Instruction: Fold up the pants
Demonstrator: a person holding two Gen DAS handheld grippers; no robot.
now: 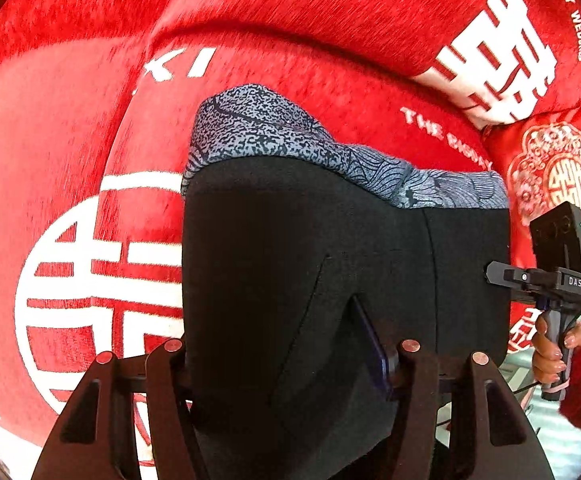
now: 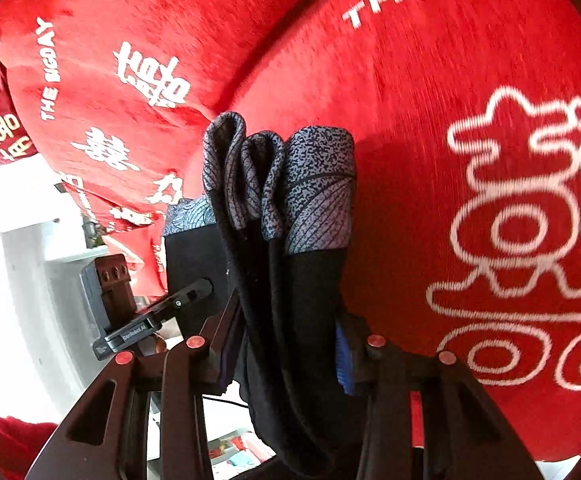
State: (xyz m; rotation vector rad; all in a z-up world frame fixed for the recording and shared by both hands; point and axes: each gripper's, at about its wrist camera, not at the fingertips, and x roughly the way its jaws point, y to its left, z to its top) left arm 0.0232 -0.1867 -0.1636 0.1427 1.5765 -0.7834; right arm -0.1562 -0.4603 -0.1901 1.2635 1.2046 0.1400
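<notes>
Red sofa cushions behind; black pants folded into layered bundle, held aloft off cushions, clamped by left tongs and right tongs; apparently only set-down left.

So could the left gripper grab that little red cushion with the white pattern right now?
Probably not yet. The left gripper has its jaws shut on the pants, which hang between it and the small red cushion, far to the right beyond the right gripper.
</notes>
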